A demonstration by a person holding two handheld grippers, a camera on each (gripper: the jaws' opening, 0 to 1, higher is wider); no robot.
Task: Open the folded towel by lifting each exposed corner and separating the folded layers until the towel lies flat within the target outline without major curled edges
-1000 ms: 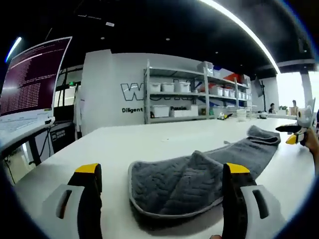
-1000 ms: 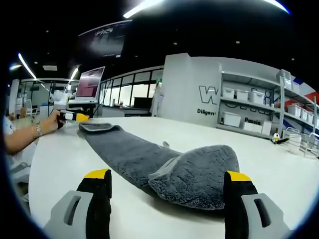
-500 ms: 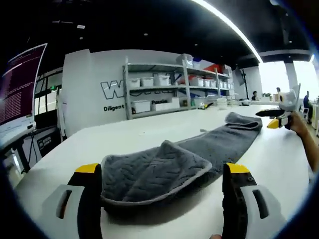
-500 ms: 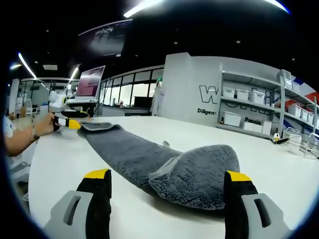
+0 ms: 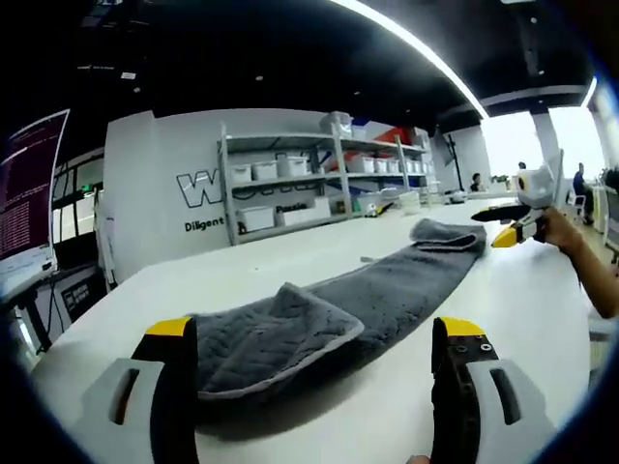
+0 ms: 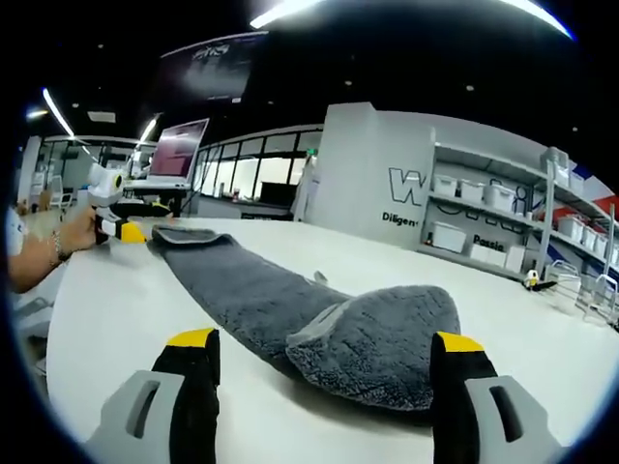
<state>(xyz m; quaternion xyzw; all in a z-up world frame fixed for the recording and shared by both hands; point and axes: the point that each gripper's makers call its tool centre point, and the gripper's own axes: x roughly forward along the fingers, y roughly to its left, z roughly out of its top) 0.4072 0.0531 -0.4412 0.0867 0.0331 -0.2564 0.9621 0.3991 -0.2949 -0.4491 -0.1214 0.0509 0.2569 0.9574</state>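
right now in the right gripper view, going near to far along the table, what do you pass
right gripper with its jaws open → folded-over end of the grey towel → long flat stretch of towel → left gripper at the far end → laptop → shelving with white bins

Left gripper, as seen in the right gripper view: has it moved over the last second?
Yes. The left gripper, held beside the far end of the grey towel, has shifted away from the laptop screen behind it.
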